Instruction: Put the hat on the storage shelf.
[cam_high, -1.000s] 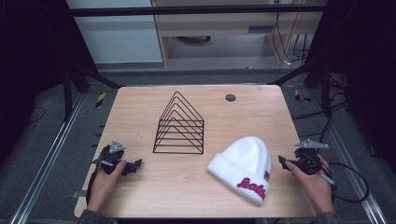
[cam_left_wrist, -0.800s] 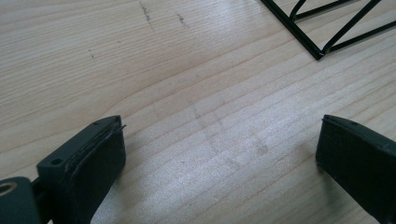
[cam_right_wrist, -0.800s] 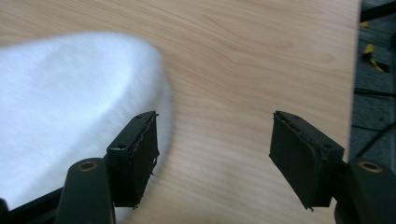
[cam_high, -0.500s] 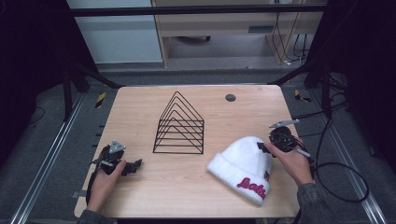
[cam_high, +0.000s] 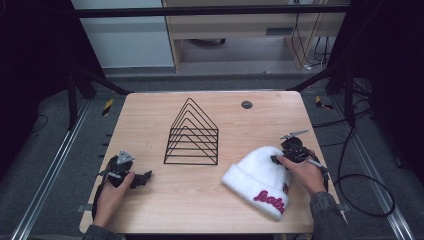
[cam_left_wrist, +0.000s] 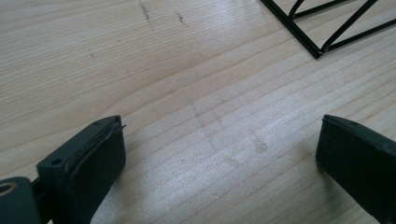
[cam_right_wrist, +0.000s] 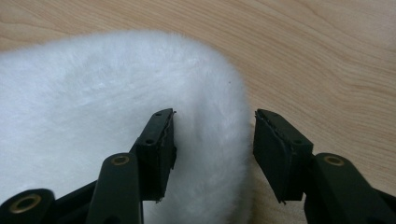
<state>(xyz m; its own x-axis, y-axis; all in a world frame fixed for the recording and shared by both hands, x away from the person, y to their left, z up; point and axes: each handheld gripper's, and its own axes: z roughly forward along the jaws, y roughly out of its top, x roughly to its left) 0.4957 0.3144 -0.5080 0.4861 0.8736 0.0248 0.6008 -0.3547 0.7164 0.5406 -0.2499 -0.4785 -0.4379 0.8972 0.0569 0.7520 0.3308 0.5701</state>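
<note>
So the white fuzzy beanie (cam_high: 262, 177) is lying flat near the table's (cam_high: 210, 210) front right corner, and the right hand-held gripper (cam_right_wrist: 212, 144) has its jaws straddling the rounded crown edge; they've just been closing in on it, but one pad looks like it's not pressing yet, so I'd say the grab is underway, not done. Left hand-held gripper (cam_left_wrist: 219, 158) sits wide apart on bare wood near the front left corner, nothing in it. Lifting it and maybe putting it on the black wire rack (cam_high: 192, 135) mid-table looks like what's left.
</note>
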